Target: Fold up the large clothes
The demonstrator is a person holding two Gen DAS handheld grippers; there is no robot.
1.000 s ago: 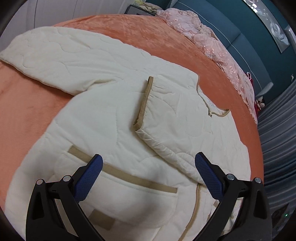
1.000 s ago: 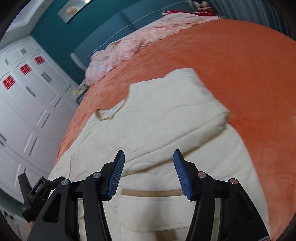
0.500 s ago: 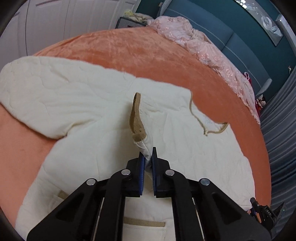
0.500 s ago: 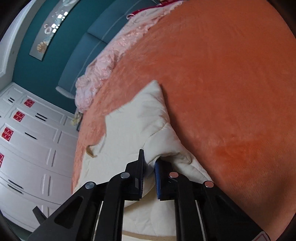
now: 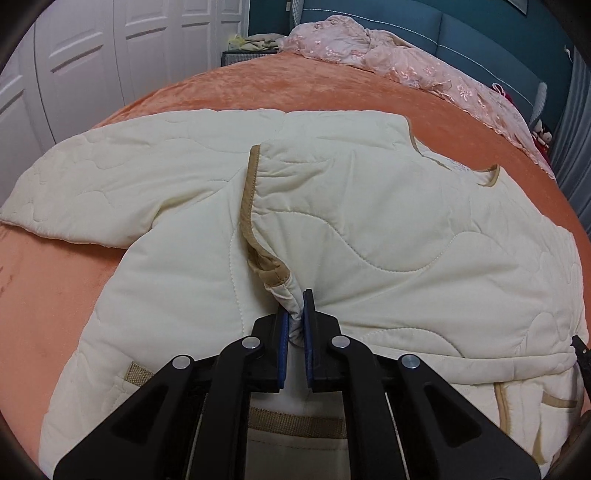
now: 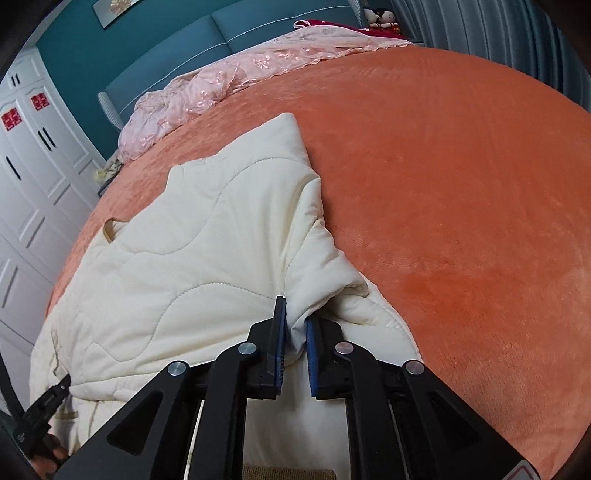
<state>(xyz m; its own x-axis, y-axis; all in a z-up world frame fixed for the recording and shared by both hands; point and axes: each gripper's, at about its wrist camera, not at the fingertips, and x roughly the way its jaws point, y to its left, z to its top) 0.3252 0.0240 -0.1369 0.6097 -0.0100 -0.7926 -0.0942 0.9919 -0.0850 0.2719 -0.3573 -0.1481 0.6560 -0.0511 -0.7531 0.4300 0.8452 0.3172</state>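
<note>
A cream quilted jacket (image 5: 388, 229) with tan trim lies spread on an orange bed (image 5: 55, 295). One sleeve is folded across its body, the other sleeve (image 5: 103, 184) stretches out to the left. My left gripper (image 5: 295, 317) is shut on the folded sleeve near its tan cuff (image 5: 271, 275). My right gripper (image 6: 295, 321) is shut on a bunched fold of the jacket (image 6: 207, 251) at its right edge. Both lift the cloth slightly.
The orange bed cover (image 6: 461, 184) stretches wide to the right of the jacket. A pink lace blanket (image 5: 406, 62) lies along the blue headboard (image 6: 258, 26). White wardrobe doors (image 5: 92, 55) stand at the left. A soft toy (image 6: 380, 16) sits at the far corner.
Both grippers went from open above the jacket to shut on cloth. Since then both views have risen and pulled back a little, with the cloth still held.
</note>
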